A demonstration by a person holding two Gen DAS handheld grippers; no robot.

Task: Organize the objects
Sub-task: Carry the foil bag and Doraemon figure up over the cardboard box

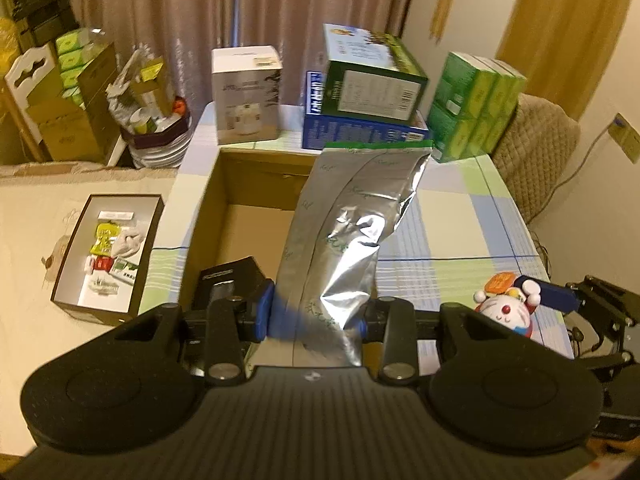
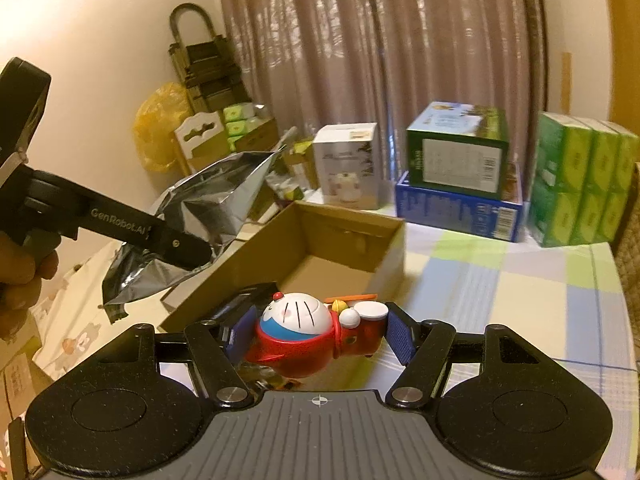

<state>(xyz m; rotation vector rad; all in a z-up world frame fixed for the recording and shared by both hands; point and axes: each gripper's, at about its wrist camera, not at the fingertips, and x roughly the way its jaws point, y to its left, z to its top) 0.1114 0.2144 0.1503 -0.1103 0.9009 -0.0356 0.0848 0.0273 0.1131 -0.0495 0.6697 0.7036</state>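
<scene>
My left gripper (image 1: 314, 314) is shut on a silver foil pouch (image 1: 348, 232) with a green top edge and holds it upright over the near end of an open cardboard box (image 1: 212, 216). The pouch (image 2: 192, 216) and the left gripper (image 2: 176, 244) also show in the right wrist view, left of the box (image 2: 384, 248). My right gripper (image 2: 322, 334) is shut on a red and white Doraemon figure (image 2: 304, 332), held just in front of the box. The figure (image 1: 506, 308) shows at the right of the left wrist view. A black item (image 1: 230, 280) lies in the box's near corner.
On the checked tablecloth (image 1: 460, 220) behind the box stand a white carton (image 1: 246, 96), a green box stacked on a blue one (image 1: 368, 80), and green tissue packs (image 1: 476, 108). A shallow dark tray of small packets (image 1: 108, 252) lies at the left.
</scene>
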